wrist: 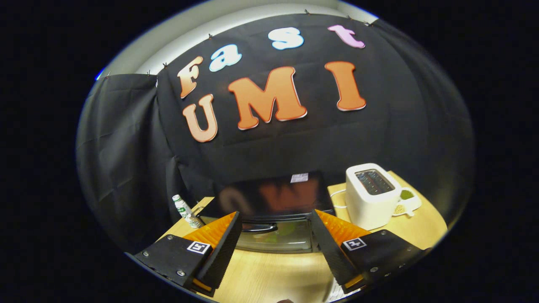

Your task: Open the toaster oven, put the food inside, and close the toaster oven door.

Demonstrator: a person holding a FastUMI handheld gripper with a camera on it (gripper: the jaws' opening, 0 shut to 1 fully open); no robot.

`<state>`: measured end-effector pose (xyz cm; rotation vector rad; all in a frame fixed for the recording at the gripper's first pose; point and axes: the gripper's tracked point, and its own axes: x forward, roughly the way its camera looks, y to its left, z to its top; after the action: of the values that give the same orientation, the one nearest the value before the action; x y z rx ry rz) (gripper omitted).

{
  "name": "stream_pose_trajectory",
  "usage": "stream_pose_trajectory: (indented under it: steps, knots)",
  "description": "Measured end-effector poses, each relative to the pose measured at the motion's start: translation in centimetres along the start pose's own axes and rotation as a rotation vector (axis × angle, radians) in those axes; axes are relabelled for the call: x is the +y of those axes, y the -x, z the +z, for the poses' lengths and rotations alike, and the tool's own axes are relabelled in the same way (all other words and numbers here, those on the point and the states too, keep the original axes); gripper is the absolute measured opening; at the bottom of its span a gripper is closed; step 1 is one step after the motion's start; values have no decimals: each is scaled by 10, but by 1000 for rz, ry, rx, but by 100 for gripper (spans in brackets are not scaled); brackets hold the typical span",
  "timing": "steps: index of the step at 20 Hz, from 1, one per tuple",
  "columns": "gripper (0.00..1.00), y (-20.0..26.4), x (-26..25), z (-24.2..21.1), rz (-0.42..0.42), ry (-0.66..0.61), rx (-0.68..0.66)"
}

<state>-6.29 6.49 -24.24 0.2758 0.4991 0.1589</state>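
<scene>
Gripper open, toaster oven just ahead

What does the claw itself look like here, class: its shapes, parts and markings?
The claw has two wedge-shaped fingers with ridged inner faces, spread apart. Each sits on a flat black plate with screws, bearing a small square black-and-white marker.

gripper | held level, pointed forward; fingers spread wide apart; nothing gripped between them; both fingertips seen raised, no contact made with anything
</scene>
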Motion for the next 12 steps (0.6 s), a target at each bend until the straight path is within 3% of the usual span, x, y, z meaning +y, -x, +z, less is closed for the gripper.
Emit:
stream_pose_trajectory:
  steps: [5, 12]
  knots:
    - [99, 32, -48, 61, -143, 113, -137]
    - [98, 76, -62, 177, -222, 146, -312]
